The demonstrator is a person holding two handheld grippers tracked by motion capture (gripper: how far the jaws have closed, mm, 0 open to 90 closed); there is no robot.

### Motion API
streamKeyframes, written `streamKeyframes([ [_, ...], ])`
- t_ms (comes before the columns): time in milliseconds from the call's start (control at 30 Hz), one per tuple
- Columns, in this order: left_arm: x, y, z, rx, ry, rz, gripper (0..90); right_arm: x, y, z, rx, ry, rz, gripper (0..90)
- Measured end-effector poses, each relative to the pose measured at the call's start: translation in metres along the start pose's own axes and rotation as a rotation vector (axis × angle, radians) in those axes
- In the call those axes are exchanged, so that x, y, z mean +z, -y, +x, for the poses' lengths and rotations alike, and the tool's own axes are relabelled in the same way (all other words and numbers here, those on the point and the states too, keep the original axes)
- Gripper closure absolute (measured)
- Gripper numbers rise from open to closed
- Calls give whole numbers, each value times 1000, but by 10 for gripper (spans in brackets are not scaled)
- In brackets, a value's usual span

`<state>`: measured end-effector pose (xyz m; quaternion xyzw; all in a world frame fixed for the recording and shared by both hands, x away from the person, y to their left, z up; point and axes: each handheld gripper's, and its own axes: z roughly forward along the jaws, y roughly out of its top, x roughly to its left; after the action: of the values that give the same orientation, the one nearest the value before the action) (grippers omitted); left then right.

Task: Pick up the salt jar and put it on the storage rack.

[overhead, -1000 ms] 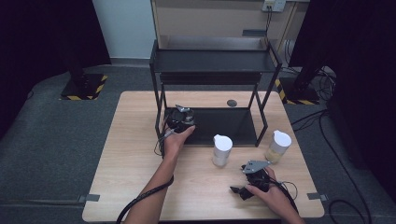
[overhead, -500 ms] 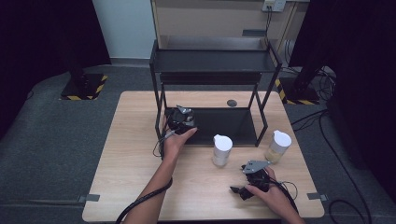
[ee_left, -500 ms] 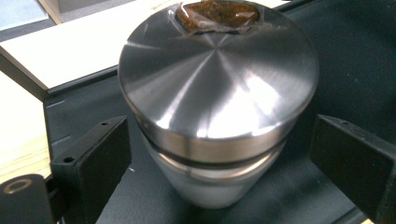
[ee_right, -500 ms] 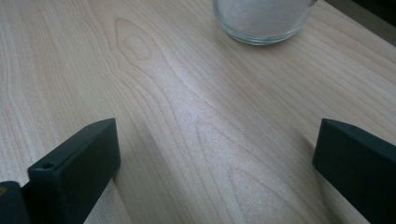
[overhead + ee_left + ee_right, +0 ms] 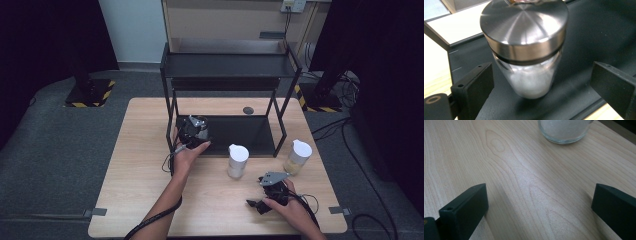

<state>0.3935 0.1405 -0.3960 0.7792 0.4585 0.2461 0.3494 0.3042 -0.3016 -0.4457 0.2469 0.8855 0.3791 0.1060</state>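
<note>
- Nearest the person, the right gripper [image 5: 260,200] rests low on the wooden table [image 5: 135,190]; in the right gripper view its jaws stand wide apart with only bare wood between them.
- Just beyond it stands a glass jar with a white lid [image 5: 238,160] holding white grains, upright on the table in front of the rack; its base shows at the top of the right gripper view [image 5: 564,131].
- Off to the right, beside the rack's leg, a second white-lidded jar [image 5: 298,156] holds something yellowish.
- Farther in, the left gripper [image 5: 192,131] is at the black rack [image 5: 227,65], over the left end of its bottom shelf.
- Its jaws have just been opening; in the left gripper view they stand clear on either side of a steel-lidded jar [image 5: 526,47] of white powder, neither pad touching the glass.
- That jar stands upright on the bottom shelf [image 5: 584,40], so I judge it placed and let go.
- Count: three jars, one shelved and two on the table; one rack; two grippers.
- Likely left: back the left gripper away, then shelve the two remaining jars.
</note>
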Motion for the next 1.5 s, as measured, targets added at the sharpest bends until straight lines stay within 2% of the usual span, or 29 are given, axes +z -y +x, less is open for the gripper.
streamKeyframes([
  [133, -3, 5, -4, 12, -15, -4, 45, 0, 0, 0, 0, 0, 0, 12],
  [500, -9, 16, -11, 34, 1, -2, 45, 0, 0, 0, 0, 0, 0, 12],
  [700, -18, 22, -16, 69, 10, -2, 46, 0, 0, 0, 0, 0, 0, 12],
  [900, -28, 28, -14, 78, 24, -4, 49, 0, 0, 0, 0, 0, 0, 12],
  [1000, -33, 30, -13, 98, 36, 4, 50, 0, 0, 0, 0, 0, 0, 12],
  [1067, -36, 32, -12, 106, 62, 8, 56, 0, 0, 0, -1, 0, 0, 12],
  [1167, -41, 35, -10, 129, 79, 12, 58, 0, 0, 0, -1, -1, 0, 12],
  [1233, -44, 37, -8, 128, 95, 14, 58, 0, 0, 0, -2, -1, 0, 12],
  [1500, -55, 49, -6, 174, 127, 23, 57, 0, 0, 0, -1, -1, 0, 12],
])
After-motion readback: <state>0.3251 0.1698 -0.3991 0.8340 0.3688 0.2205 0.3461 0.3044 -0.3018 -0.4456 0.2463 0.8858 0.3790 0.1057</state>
